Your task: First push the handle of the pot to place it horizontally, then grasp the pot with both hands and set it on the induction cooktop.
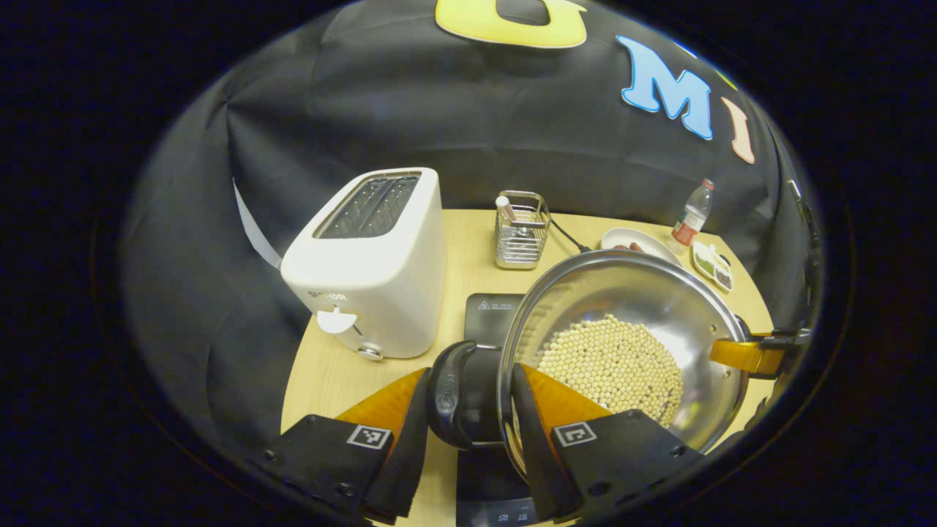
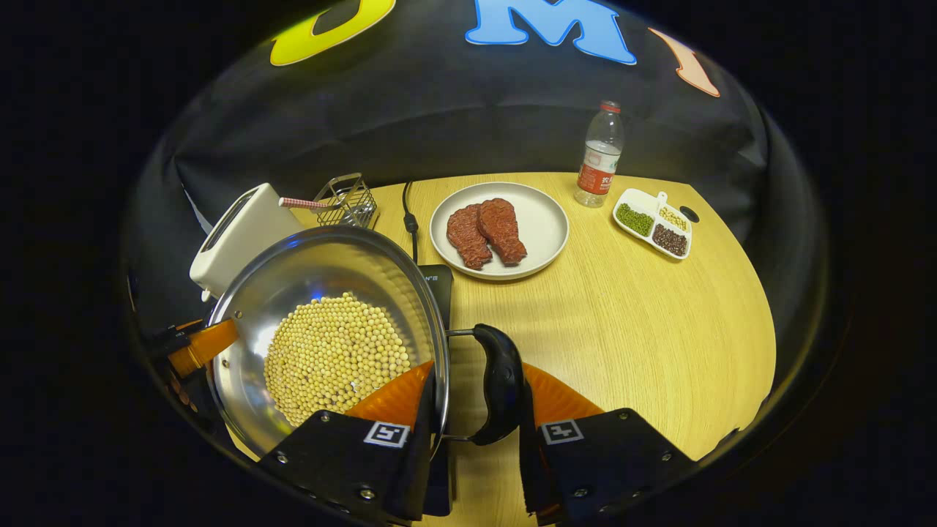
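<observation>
Shiny stainless-steel pot (image 1: 629, 307) filled with pale yellow beans (image 1: 611, 362), held up over the black induction cooktop (image 1: 492, 315) on the light wood counter (image 1: 468, 241); whether the base touches the cooktop can't be told. Left gripper (image 1: 468, 410) has its jaws pinching across the pot's black loop side handle (image 1: 450, 395), one jaw outside the handle, the other against the pot rim, inside the wall. In the right gripper view, the right gripper (image 2: 476, 410) does the same on the opposite black loop handle (image 2: 501, 384): jaws closed across handle and rim, left jaw inside the pot (image 2: 322, 322) wall, right jaw on the handle's outer side. Each view also shows the other gripper's orange finger at the pot's far edge.

Cooktop's power cord (image 2: 408, 212) runs back toward the wall. White two-slot toaster (image 1: 370, 263) stands left of the cooktop, near it. Wire metal utensil basket (image 1: 521, 230) sits behind the cooktop, with a red-and-white striped straw-like stick (image 2: 299, 203) poking out. Round grey-white plate (image 2: 542, 212) with two brown steak pieces (image 2: 487, 230) lies right of the pot. Clear plastic water bottle with red cap (image 2: 600, 154) stands upright at the back, just beside a small white divided dish (image 2: 653, 219) holding green, pale and dark beans.
</observation>
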Motion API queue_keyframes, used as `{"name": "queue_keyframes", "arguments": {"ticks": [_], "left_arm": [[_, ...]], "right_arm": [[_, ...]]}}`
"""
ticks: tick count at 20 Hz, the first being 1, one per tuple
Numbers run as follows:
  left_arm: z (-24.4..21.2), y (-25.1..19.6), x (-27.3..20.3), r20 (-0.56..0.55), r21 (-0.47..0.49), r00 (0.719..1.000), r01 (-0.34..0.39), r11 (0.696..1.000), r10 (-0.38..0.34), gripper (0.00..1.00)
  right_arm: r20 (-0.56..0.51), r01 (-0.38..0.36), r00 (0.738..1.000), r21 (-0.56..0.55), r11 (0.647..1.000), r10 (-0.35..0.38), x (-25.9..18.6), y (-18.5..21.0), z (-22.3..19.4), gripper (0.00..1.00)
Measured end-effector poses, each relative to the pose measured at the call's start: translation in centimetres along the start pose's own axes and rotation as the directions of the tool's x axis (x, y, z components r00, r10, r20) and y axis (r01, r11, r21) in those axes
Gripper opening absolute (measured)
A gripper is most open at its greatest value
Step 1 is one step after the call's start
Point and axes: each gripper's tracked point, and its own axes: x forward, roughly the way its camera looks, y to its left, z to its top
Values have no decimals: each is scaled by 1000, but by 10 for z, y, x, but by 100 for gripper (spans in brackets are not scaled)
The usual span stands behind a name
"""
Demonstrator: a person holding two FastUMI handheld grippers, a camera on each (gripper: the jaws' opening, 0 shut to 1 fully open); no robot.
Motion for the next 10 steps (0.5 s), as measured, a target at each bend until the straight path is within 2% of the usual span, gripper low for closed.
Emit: {"name": "queue_keyframes", "arguments": {"ticks": [6, 10], "left_arm": [[-4, 9, 10, -6, 6, 1000, 12, 1000, -12, 69], [-4, 10, 15, 7, 23, 1000, 26, 999, -26, 63]], "right_arm": [[-6, 14, 1000, 7, 1000, -14, 7, 8, -1, 51], [12, 19, 1000, 26, 999, -20, 10, 10, -5, 51]]}}
